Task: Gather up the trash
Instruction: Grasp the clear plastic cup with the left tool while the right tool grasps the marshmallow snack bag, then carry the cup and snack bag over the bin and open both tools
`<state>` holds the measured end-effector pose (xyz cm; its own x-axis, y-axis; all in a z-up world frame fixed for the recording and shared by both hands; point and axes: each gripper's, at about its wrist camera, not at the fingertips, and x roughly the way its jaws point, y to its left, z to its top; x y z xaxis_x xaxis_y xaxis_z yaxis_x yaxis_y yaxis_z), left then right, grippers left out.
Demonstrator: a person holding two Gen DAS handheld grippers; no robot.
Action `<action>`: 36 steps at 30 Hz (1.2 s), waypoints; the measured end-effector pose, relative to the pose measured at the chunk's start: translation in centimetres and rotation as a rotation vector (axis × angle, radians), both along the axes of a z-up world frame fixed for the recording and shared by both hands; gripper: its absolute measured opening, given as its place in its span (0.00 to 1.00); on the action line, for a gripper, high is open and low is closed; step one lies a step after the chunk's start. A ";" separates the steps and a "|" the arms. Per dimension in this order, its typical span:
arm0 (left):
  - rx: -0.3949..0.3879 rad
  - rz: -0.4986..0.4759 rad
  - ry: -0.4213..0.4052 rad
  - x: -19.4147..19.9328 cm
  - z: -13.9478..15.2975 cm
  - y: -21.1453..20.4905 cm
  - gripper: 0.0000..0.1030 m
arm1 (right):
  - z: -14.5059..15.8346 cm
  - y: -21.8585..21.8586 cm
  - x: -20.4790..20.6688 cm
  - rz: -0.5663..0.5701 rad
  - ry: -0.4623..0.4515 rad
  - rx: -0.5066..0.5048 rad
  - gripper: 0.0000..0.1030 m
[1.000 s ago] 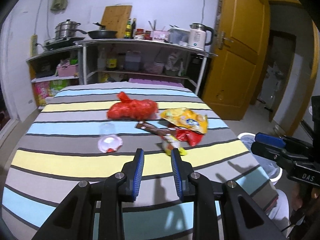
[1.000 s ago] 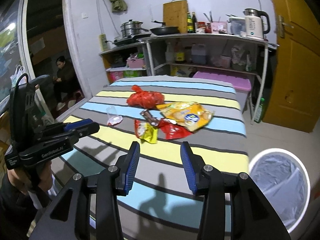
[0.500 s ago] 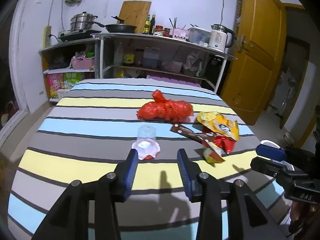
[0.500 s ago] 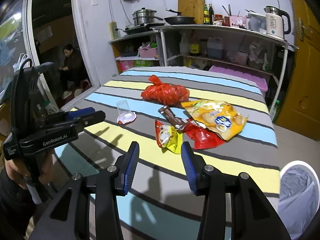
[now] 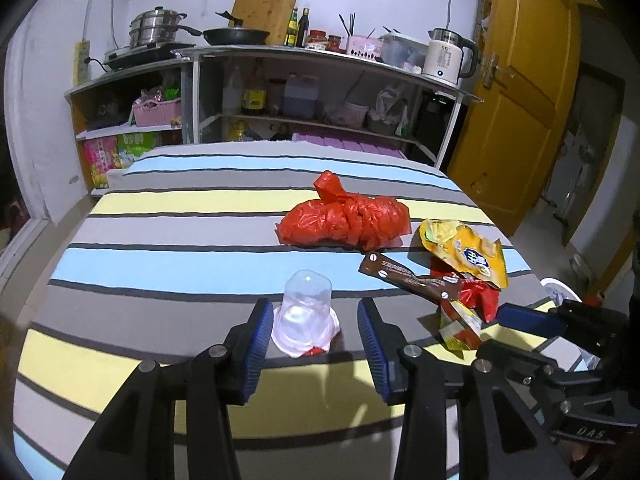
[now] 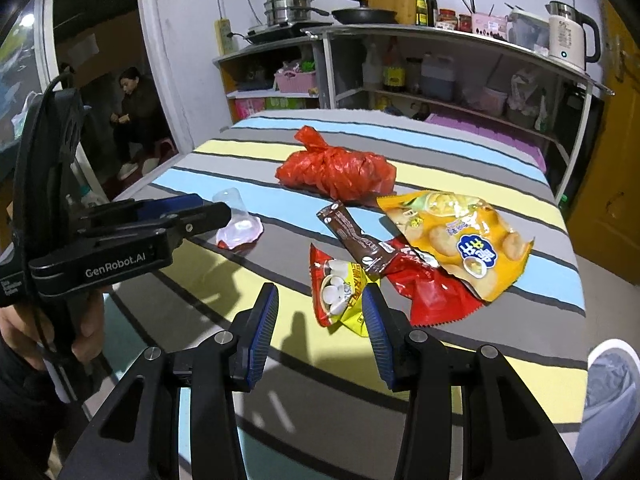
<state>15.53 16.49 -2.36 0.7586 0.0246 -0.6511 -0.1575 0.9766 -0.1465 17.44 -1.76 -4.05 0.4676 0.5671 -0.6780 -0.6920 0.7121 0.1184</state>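
Observation:
Trash lies on a striped table (image 5: pixel 160 240). A clear plastic cup (image 5: pixel 306 314) with a peeled lid sits between the fingers of my open left gripper (image 5: pixel 316 336), untouched. Behind it lie a tied red plastic bag (image 5: pixel 346 220), a brown wrapper (image 5: pixel 408 276) and a yellow chip bag (image 5: pixel 468 248). My open right gripper (image 6: pixel 320 326) hovers over the near end of a red-yellow snack packet (image 6: pixel 340 288), beside a red wrapper (image 6: pixel 432 292). The chip bag (image 6: pixel 456 232), red bag (image 6: pixel 336 170) and cup (image 6: pixel 236 220) also show there.
A white bin with a grey liner (image 6: pixel 612 388) stands on the floor off the table's right edge. Kitchen shelves (image 5: pixel 320 92) with pots and a kettle stand behind the table. A yellow door (image 5: pixel 516 80) is at right. A person sits beyond the left doorway (image 6: pixel 132 120).
Both grippers have moved forward over the table. The left one now brackets the clear cup and has opened wider; the right one has closed in on the red-yellow snack packet.

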 end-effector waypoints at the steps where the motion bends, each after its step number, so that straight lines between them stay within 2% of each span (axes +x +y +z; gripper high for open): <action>1: -0.002 -0.001 0.004 0.3 -0.1 0.0 0.42 | -0.2 0.1 0.3 -0.002 0.006 -0.005 0.43; 11: -0.014 -0.010 0.044 2.3 -1.2 0.0 0.42 | -1.3 0.6 2.1 -0.008 0.067 -0.015 0.43; 12: -0.015 -0.013 0.045 2.4 -1.2 -0.1 0.42 | -1.3 0.5 2.1 -0.009 0.070 -0.012 0.40; 13: -0.019 -0.014 0.044 2.4 -1.3 -0.1 0.40 | -1.4 0.4 2.1 -0.006 0.072 -0.009 0.31; 14: -0.022 -0.016 0.044 2.4 -1.3 -0.2 0.38 | -1.3 0.4 2.0 -0.006 0.071 -0.007 0.30; 15: -0.021 -0.016 0.044 2.4 -1.3 -0.2 0.32 | -1.3 0.3 1.9 -0.003 0.071 -0.004 0.29; 17: -0.020 -0.012 0.042 2.3 -1.3 -0.2 0.31 | -1.3 0.3 1.8 0.003 0.071 0.000 0.27; 27: -0.020 -0.037 -0.003 -0.1 0.2 -2.1 0.30 | -0.1 -1.9 0.1 0.003 0.051 0.040 0.26; 36: -0.025 -0.083 -0.055 -2.7 2.4 -5.6 0.30 | 1.4 -5.1 -1.6 -0.039 0.015 0.066 0.25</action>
<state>12.79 10.92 0.07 0.7918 -0.0554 -0.6083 -0.0676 0.9818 -0.1773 15.85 -6.86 -2.63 0.4807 0.5919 -0.6470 -0.6615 0.7291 0.1756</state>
